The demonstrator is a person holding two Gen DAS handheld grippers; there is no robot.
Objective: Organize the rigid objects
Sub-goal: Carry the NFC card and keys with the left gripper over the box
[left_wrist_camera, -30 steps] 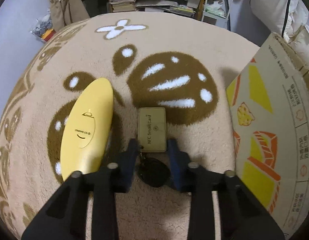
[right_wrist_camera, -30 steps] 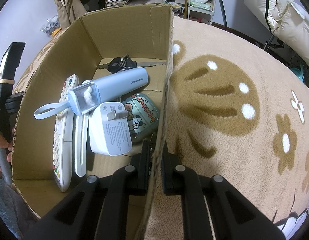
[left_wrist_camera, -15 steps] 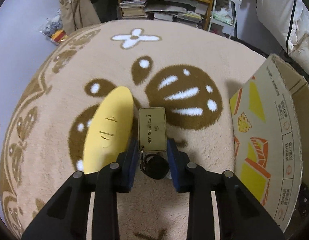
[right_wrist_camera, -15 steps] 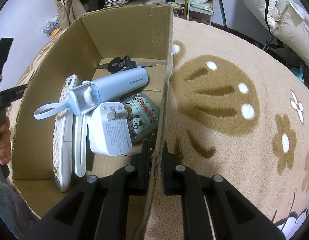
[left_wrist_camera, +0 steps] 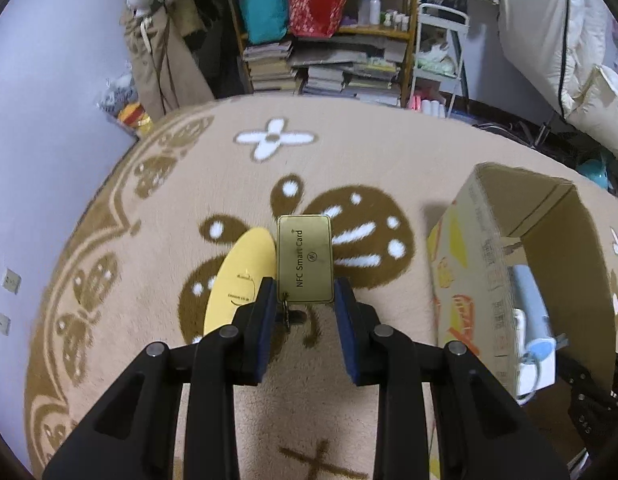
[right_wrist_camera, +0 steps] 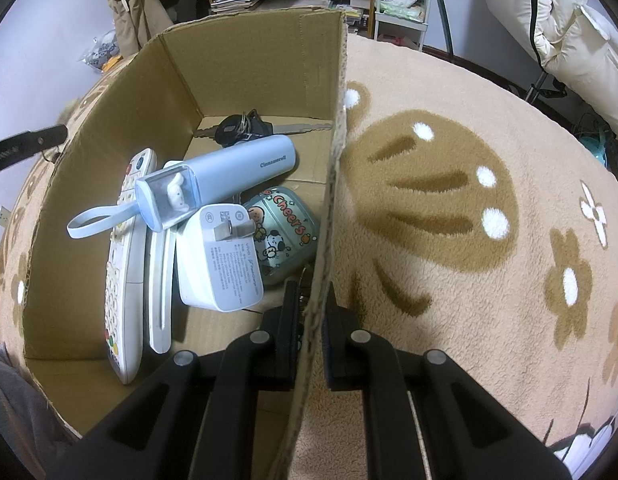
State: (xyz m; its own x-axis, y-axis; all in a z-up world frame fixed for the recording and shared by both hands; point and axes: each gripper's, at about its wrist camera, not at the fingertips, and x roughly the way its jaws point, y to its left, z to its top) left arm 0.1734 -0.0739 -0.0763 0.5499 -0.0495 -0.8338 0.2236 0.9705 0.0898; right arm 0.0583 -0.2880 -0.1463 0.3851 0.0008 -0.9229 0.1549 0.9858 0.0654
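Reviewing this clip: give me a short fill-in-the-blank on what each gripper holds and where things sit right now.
1. The left gripper is shut on the gold ____ Smart Card.
2. The right gripper clamps the wall of the ____ box.
3. The yellow oval case lies on the ____.

Answers: NFC; cardboard; rug

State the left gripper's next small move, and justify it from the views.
Probably carry the gold NFC smart card, clamped in the left gripper, rightward over the open cardboard box; the right gripper grips the box wall, where other items already lie.
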